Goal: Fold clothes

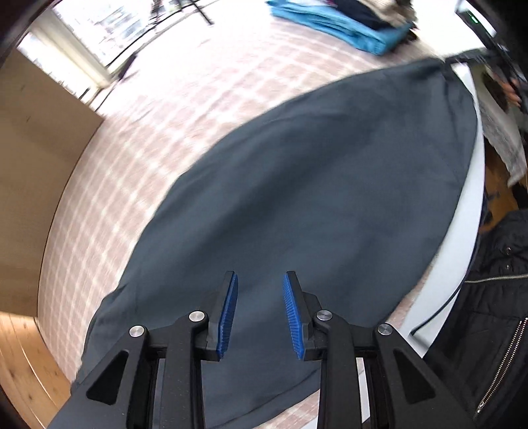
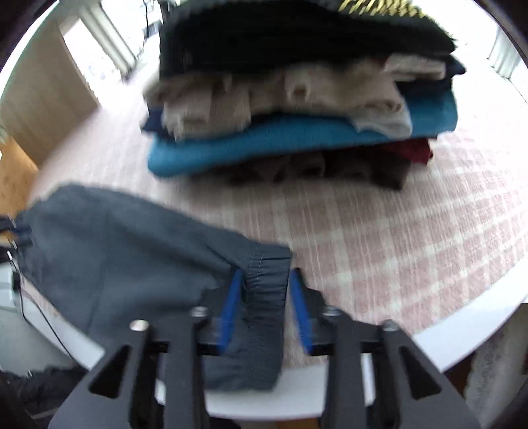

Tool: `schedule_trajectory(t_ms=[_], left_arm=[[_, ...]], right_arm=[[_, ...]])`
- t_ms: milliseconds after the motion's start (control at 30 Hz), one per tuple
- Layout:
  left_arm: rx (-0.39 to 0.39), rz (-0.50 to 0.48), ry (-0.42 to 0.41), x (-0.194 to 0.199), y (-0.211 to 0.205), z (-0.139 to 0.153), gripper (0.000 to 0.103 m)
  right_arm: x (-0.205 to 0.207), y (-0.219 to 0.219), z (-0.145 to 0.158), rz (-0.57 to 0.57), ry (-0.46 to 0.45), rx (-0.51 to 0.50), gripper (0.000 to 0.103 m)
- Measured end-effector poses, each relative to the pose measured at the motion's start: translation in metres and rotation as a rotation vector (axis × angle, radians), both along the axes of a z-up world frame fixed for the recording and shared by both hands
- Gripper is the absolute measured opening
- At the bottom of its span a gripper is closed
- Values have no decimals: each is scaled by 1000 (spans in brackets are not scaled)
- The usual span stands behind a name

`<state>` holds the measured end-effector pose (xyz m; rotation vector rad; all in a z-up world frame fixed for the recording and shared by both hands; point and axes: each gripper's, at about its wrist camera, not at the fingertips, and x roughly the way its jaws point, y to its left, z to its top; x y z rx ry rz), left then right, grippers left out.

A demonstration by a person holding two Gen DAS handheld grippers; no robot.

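A round white table [image 1: 468,231] fills most of both views, covered by a pink-and-white checked cloth [image 1: 184,109] that stops short of the rim, leaving a bare white band along the near edge. Beyond the table in the left wrist view stand a plain tan wall panel [image 1: 36,148] and a bright window area [image 1: 99,29], washed out by glare, with wooden flooring [image 1: 23,356] low at the left. Spread over the checked cloth is the dark grey garment [image 1: 297,184], lying flat in one long shape that reaches from the near table edge to the far side; its far end is smeared by motion blur. In the right wrist view a stack of folded clothes [image 2: 297,109] sits well apart from the garment, further back on the table: black on top, beige beneath, then a teal layer, with dark red and brown pieces at the bottom; its top is cut off by the frame and the layers are too blurred to tell what each one is. A person's black zipped jacket [image 1: 495,313] shows at the right edge of the left wrist view. The left gripper [image 1: 260,313] hangs over the garment with its blue pads parted and nothing between them. The right gripper [image 2: 264,303] is released too: the garment's stitched, gathered hem [image 2: 264,283] lies between its parted pads, which do not press on it.
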<state>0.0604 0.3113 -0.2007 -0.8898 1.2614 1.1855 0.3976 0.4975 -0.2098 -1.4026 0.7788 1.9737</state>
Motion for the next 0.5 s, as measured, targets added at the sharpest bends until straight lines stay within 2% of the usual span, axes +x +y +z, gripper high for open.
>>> schedule_trajectory(t_ms=[67,133,200,267,333,433,500], left_arm=[[16,39,20,-3,-28,1,28],[38,92,48,-16,-91,2,30],[57,194,76,-34,-132,35,33],[72,322,120,-65,-162,52,33],[83,453,158,-95,-200,69,32],[97,589,202,-128,-256,86,32],[95,666,221,-150,-287,81,33]], right_arm=[[0,-2,13,-3,-12,19,40],[3,-3,33,-31,15,41,40],[-4,-7,55,-21,52,60,40],[-16,-12,76,4,95,73,41],[-40,-20,91,58,150,54,40],[-98,-44,109,183,201,45,41],[-144,-70,116,288,217,44,40]])
